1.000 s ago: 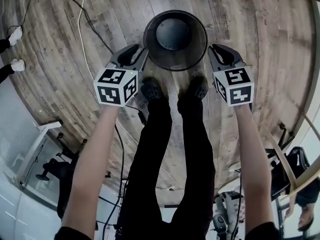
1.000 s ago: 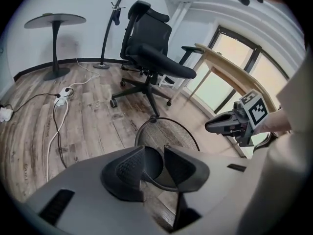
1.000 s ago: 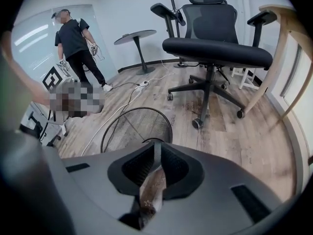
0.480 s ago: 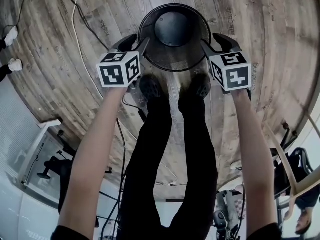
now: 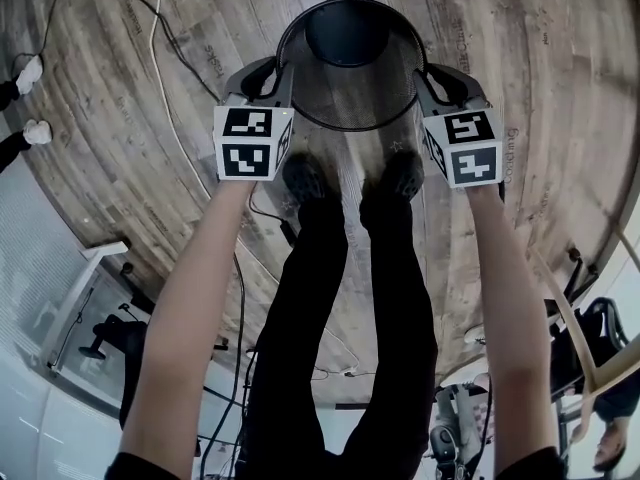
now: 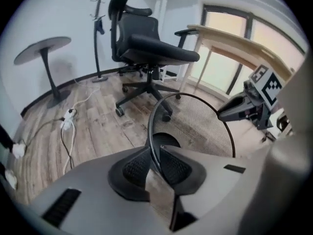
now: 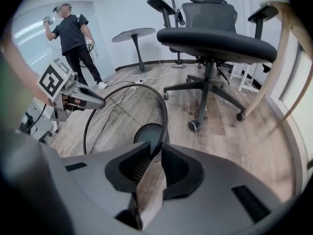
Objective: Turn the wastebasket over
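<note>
Left gripper [image 6: 154,154], right gripper [image 7: 155,153] (jaws just closing) tight on wastebasket [image 5: 350,100] rim

**Head view:** from above the wastebasket [image 5: 350,68], facing steeply down at the floor [image 5: 120,118].

**Left gripper [image 5: 278,76] view:** close behind its jaws, which have just been closing on the wastebasket's rim, facing across the wastebasket.

**Right gripper [image 5: 422,76] view:** the same from the opposite rim, its jaws likewise just closing on it.

All three views share the wastebasket. Both gripper views share the office chair [image 6: 146,48] beyond it.
</note>
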`<state>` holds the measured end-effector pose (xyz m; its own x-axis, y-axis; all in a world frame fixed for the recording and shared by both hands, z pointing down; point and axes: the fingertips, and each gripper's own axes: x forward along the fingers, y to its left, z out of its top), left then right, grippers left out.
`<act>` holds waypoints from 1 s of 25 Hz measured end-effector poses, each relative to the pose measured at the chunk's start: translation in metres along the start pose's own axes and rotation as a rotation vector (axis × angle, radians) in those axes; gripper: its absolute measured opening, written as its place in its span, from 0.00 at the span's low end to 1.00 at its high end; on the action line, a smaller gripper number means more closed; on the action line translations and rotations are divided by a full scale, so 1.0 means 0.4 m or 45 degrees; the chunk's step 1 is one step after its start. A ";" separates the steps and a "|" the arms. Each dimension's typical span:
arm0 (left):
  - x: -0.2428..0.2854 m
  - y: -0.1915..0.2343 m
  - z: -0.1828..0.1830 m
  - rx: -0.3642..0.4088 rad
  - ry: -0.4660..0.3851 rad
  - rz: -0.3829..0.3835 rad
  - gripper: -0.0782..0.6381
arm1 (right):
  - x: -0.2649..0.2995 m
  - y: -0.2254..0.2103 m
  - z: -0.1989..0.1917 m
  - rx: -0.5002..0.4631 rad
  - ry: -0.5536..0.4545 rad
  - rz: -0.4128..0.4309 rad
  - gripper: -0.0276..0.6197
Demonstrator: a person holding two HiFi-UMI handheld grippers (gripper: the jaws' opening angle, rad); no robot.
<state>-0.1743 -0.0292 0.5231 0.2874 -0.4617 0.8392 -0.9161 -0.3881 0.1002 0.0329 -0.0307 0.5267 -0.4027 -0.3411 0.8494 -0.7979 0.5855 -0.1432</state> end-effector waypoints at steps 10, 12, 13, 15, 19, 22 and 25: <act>0.025 -0.016 0.002 0.146 -0.048 0.019 0.22 | -0.006 -0.006 0.001 -0.060 -0.122 -0.088 0.17; 0.012 -0.036 -0.022 0.124 -0.038 0.004 0.22 | -0.015 0.003 -0.032 -0.013 -0.106 -0.063 0.17; 0.006 -0.049 -0.038 0.100 -0.029 -0.010 0.22 | -0.020 0.010 -0.054 0.012 -0.086 -0.037 0.17; -0.006 -0.072 -0.076 0.029 -0.004 -0.055 0.21 | -0.028 0.029 -0.101 0.052 -0.023 0.037 0.17; -0.025 -0.127 -0.154 -0.065 0.088 -0.223 0.21 | -0.034 0.065 -0.192 0.037 0.109 0.146 0.16; -0.028 -0.165 -0.197 -0.095 0.145 -0.321 0.31 | -0.038 0.085 -0.228 0.103 0.140 0.192 0.16; -0.031 -0.179 -0.235 -0.221 0.169 -0.367 0.35 | -0.036 0.116 -0.266 0.171 0.164 0.231 0.16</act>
<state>-0.1387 0.0792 0.5558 0.5127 -0.2408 0.8241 -0.8396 -0.3410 0.4228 0.0495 0.0795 0.5619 -0.4910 -0.1384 0.8601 -0.7739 0.5226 -0.3577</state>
